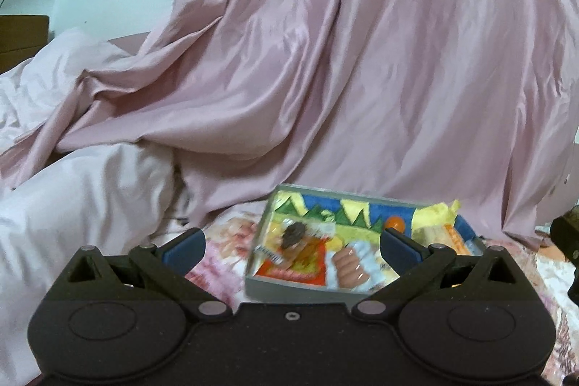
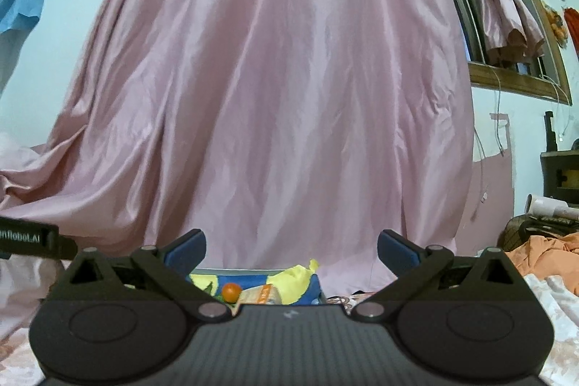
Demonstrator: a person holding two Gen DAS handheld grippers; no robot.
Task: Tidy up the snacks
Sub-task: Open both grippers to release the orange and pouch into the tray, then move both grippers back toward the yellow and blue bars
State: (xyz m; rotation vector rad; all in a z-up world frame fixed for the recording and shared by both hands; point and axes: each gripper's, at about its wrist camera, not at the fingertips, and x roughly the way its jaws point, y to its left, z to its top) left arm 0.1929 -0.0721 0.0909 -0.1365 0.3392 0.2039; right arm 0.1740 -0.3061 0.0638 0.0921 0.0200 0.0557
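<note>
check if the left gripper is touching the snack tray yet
Apart. In the left wrist view the left gripper is open with nothing between its fingers, and the snack tray lies on the bed beyond the fingertips, neither finger meeting its rim.

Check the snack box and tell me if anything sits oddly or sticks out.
The yellow packet at the box's far right corner pokes up over the rim, crumpled, instead of lying flat. The other packets lie inside, overlapping loosely. Both grippers are open and hold nothing.
</note>
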